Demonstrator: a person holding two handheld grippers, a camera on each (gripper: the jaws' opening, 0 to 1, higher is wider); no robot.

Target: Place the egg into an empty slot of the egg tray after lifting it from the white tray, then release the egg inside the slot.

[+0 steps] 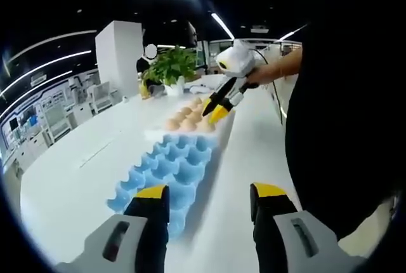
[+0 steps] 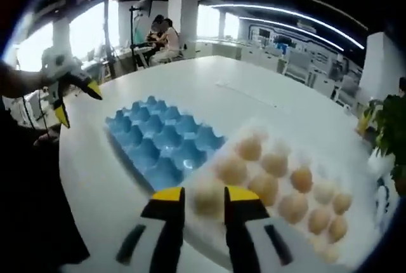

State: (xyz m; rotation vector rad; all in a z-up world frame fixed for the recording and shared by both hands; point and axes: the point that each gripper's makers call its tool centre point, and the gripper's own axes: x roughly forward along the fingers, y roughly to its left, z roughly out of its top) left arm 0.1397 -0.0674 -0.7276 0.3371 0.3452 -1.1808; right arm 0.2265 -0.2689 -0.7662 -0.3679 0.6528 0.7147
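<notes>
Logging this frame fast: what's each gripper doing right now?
Left gripper: jaws open, holding nothing, above the blue egg tray.
Right gripper: jaws open around an egg in the white tray, not yet closed.

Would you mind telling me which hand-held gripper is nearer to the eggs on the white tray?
The right hand-held gripper: its open jaws straddle the nearest egg on the white tray. The left hand-held gripper hovers open at the blue egg tray's far end.

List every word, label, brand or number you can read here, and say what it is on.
None can be read.
Blue egg tray: no print to be seen.
White tray of eggs: no label to be seen.
Wall screens far behind: too small and blurred to read.
</notes>
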